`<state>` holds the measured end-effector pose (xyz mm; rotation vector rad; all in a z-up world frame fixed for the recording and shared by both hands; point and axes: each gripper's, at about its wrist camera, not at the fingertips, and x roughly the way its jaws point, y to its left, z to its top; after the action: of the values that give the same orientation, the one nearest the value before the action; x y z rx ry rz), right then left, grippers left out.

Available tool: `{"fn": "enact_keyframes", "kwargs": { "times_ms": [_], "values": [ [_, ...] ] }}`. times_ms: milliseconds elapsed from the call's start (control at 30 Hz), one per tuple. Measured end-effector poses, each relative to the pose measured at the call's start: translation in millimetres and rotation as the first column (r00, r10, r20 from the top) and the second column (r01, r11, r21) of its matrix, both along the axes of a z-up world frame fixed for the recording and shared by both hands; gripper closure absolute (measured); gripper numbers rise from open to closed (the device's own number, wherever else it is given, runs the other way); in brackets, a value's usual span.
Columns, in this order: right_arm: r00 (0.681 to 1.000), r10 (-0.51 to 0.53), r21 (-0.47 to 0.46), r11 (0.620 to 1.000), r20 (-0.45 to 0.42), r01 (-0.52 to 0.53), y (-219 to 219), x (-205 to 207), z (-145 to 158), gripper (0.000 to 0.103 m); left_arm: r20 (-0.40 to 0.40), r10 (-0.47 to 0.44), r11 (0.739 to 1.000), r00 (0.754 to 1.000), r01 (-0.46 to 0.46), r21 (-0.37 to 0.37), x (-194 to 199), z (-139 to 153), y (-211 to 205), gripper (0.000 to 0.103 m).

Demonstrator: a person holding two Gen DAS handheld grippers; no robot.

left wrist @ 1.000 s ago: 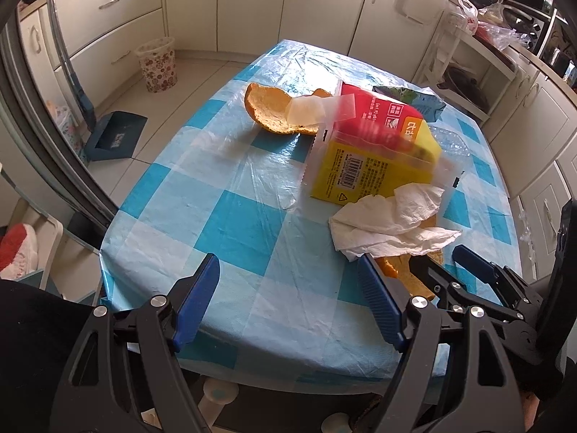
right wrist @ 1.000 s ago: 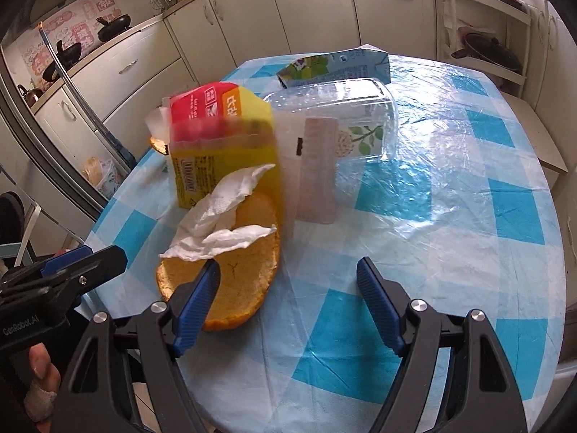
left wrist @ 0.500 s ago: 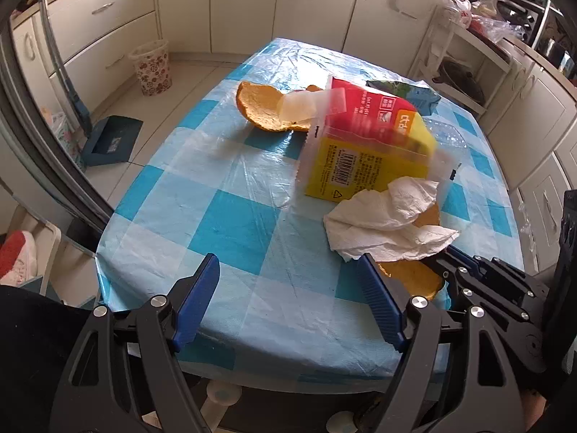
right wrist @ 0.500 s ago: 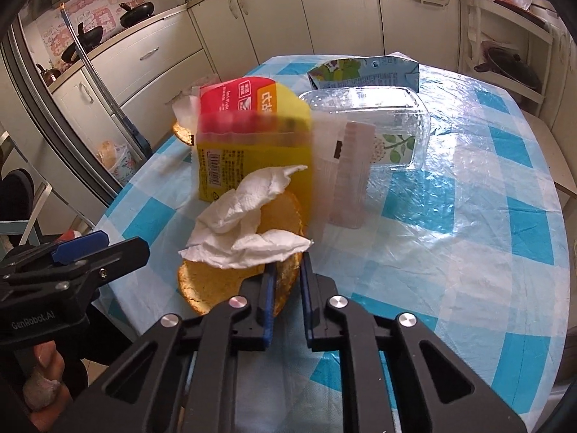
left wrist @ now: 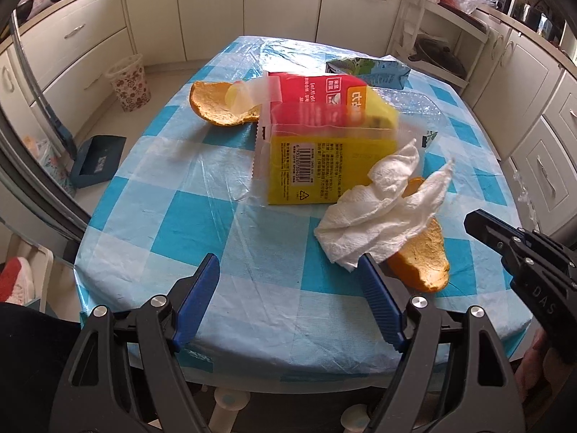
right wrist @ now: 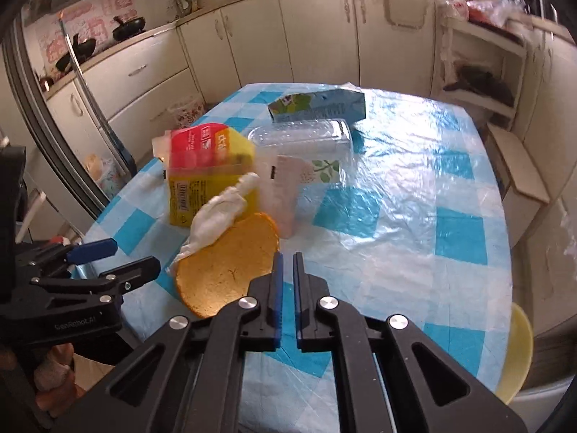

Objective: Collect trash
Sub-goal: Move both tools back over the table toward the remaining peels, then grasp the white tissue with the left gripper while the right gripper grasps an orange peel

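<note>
Kitchen with cream cabinets (left wrist: 216,7) all round; in the middle a table (left wrist: 202,216) under a blue-and-white checked cloth with clear plastic over it. On the floor at 9 o'clock of the table, a patterned wastebasket (left wrist: 130,84), contents not visible.

At table centre, a red-and-yellow carton (left wrist: 324,133) inside a clear wrapper. Behind it at 12 to 1 o'clock, a clear plastic box (right wrist: 303,139), contents hard to tell, and a blue-green carton (right wrist: 319,106) lying on its side. At 10 o'clock of the red-and-yellow carton, a peel (left wrist: 220,108), hollow side up. At 5 o'clock, a crumpled tissue (left wrist: 378,213) draped over a second peel (left wrist: 422,256).

Left gripper (left wrist: 288,303) low at 6 o'clock, fingers wide apart, holding nothing, right finger just beside the tissue. Right gripper (right wrist: 286,288) drawn together, only a thin slit between the fingers, close beside the second peel's rim; grip on it not clear.
</note>
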<state>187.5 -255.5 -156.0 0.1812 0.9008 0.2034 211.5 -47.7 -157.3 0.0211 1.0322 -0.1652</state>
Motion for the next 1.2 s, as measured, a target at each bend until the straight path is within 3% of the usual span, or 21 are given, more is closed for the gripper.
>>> {"fn": "enact_keyframes", "kwargs": {
  "times_ms": [67, 100, 167, 300, 467, 600, 800, 867, 967, 1000, 1033, 1100, 1200],
  "values": [
    [1.0, -0.004, 0.062, 0.998, -0.016, 0.005, -8.1, -1.3, -1.9, 0.092, 0.008, -0.019, 1.0, 1.0, 0.019, 0.005, -1.0, 0.5, -4.3, 0.028],
    [1.0, -0.003, 0.091, 0.996, -0.024, 0.005, -9.5, -1.4, -2.7, 0.074, 0.009, -0.028, 1.0, 1.0, 0.028, 0.003, -0.5, 0.7, -6.5, 0.028],
    [1.0, -0.002, 0.102, 0.995, -0.017, 0.004, -6.9, -1.6, -2.7, 0.055, 0.03, -0.055, 0.998, 0.998, 0.055, 0.014, 0.3, 2.9, -14.7, 0.028],
    [1.0, 0.004, 0.018, 1.0, -0.024, -0.004, 4.8, -0.3, -3.4, 0.056, 0.069, -0.131, 0.987, 0.989, 0.123, 0.102, 4.7, 4.2, -40.0, 0.029],
    [0.998, -0.057, 0.017, 0.998, -0.03, 0.057, -10.9, -4.5, -4.6, 0.056, 0.055, -0.2, 0.976, 0.978, 0.194, 0.1, 19.1, 8.4, -54.2, 0.029],
    [0.993, -0.109, 0.046, 0.993, -0.034, 0.111, -26.1, -3.3, -4.9, 0.056, 0.094, -0.277, 0.96, 0.956, 0.272, 0.061, 9.1, 24.7, -58.2, 0.024],
    [0.986, -0.158, 0.055, 0.985, -0.058, 0.162, -36.4, 0.4, -8.7, 0.056, 0.054, -0.29, 0.953, 0.955, 0.284, 0.103, 24.4, 8.0, -77.8, 0.023],
    [0.987, -0.151, 0.047, 0.987, -0.059, 0.153, -35.0, 1.1, -9.5, 0.056, 0.034, -0.268, 0.961, 0.963, 0.265, 0.08, 32.7, 3.8, -77.5, 0.03],
    [0.989, -0.138, 0.056, 0.988, -0.061, 0.142, -32.5, 3.6, -10.4, 0.056, -0.031, -0.23, 0.973, 0.973, 0.23, -0.01, 44.0, -2.8, -67.6, 0.06],
    [0.989, -0.132, 0.062, 0.989, -0.061, 0.135, -31.0, 4.9, -10.4, 0.056, -0.046, -0.219, 0.976, 0.975, 0.218, -0.029, 46.0, -4.5, -63.7, 0.077],
    [0.991, -0.122, 0.069, 0.99, -0.061, 0.126, -28.8, 6.3, -10.3, 0.056, -0.058, -0.201, 0.979, 0.978, 0.199, -0.042, 47.6, -6.0, -58.7, 0.088],
    [0.993, -0.1, 0.08, 0.991, -0.057, 0.104, -22.7, 10.0, -10.0, 0.056, -0.071, -0.173, 0.982, 0.982, 0.166, -0.094, 50.0, -7.3, -47.7, 0.096],
    [0.996, -0.066, 0.073, 0.995, -0.058, 0.07, -9.3, 17.2, -10.9, 0.055, -0.081, -0.129, 0.979, 0.988, 0.114, -0.168, 50.6, -3.1, -27.6, 0.098]
  ]
}}
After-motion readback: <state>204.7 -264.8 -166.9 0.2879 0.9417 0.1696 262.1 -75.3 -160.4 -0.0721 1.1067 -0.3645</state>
